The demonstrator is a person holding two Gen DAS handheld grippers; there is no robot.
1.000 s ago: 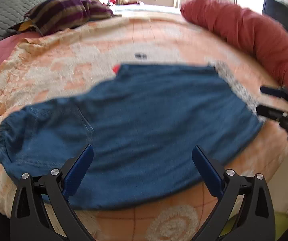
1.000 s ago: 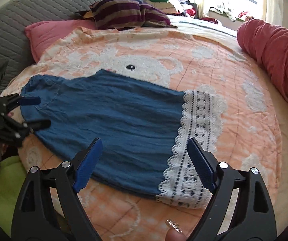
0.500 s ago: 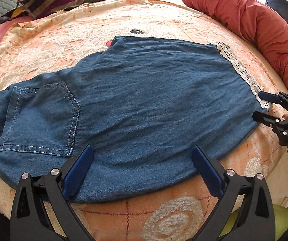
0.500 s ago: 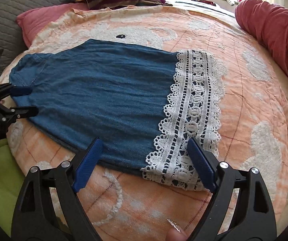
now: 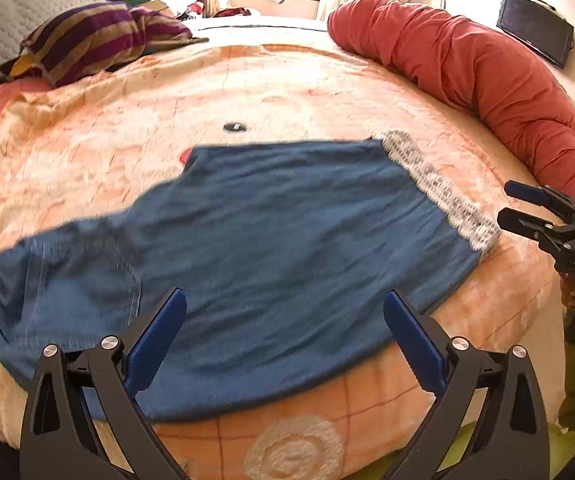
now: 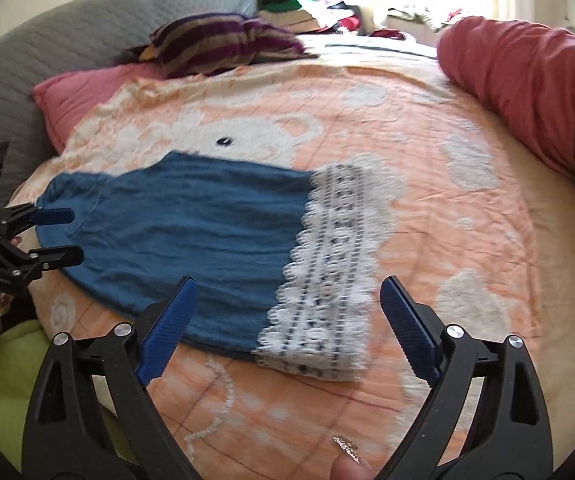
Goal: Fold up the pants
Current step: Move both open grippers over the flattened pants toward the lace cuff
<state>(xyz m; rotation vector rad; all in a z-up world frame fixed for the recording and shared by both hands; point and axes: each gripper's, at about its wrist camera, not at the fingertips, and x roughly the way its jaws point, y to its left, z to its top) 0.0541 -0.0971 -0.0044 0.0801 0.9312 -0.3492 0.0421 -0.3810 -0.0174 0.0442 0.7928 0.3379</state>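
Blue denim pants (image 5: pixel 271 248) with a white lace hem (image 5: pixel 439 192) lie flat on the orange blanket, waist and back pocket (image 5: pixel 83 276) at the left. My left gripper (image 5: pixel 285 316) is open and empty above the near edge at the waist end. My right gripper (image 6: pixel 287 304) is open and empty above the near edge by the lace hem (image 6: pixel 327 280). The pants (image 6: pixel 191 232) spread leftward in the right wrist view. Each gripper shows in the other's view: the right gripper (image 5: pixel 515 208) at the hem end, the left gripper (image 6: pixel 59 236) at the waist end.
An orange bear-print blanket (image 6: pixel 447 208) covers the bed. A long red bolster (image 5: pixel 467 64) runs along the right side. A striped pillow (image 5: pixel 95 36) and pink pillow (image 6: pixel 83 88) lie by the grey headboard (image 6: pixel 47 40). Green cloth (image 6: pixel 3 380) is at the near edge.
Both grippers have pulled back and up from the pants, so the garment looks smaller and farther. Both stay open and empty. The pants have not moved.
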